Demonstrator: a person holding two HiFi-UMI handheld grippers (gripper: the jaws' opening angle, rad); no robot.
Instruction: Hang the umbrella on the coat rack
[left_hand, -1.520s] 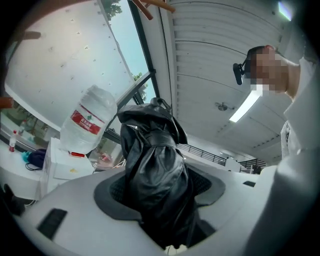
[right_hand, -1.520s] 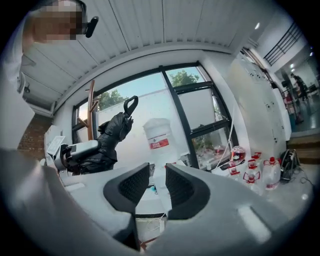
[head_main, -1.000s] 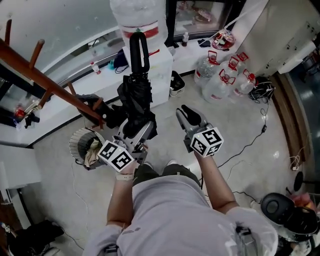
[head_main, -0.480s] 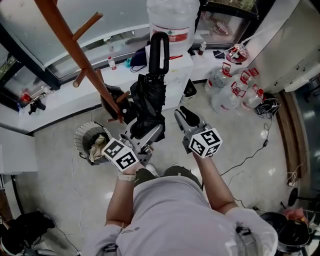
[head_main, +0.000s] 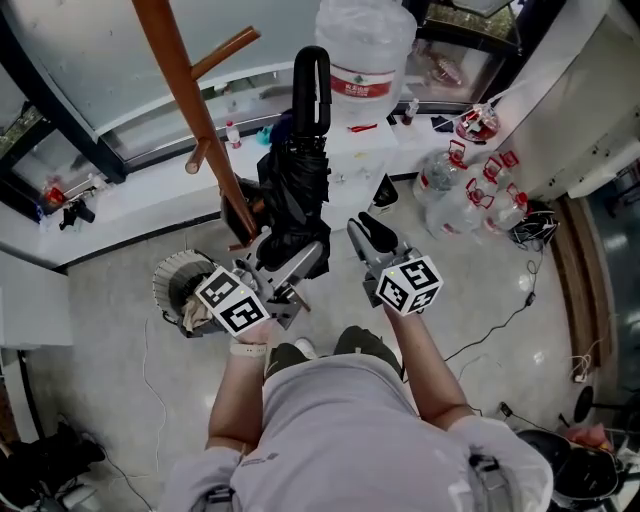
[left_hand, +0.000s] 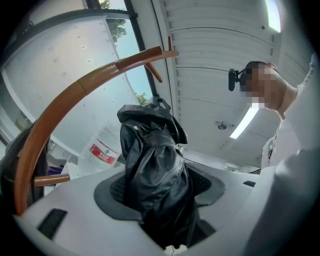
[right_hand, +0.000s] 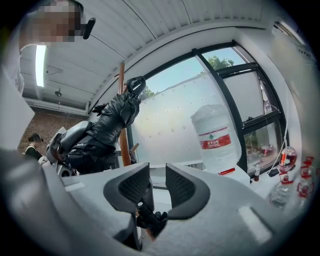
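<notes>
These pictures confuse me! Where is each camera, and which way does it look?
Head view: on the person's head, facing steeply down; shows arms, left claw, right claw, umbrella.
Left gripper view: on that claw, looking along jaws gripping the umbrella; coat rack beyond.
Right gripper view: on that claw, looking along empty jaws toward the water bottle.
All share the umbrella.

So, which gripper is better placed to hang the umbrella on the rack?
Left. The left gripper clamps the folded umbrella, handle up, beside the coat rack. The right gripper holds nothing and stands farther away.
</notes>
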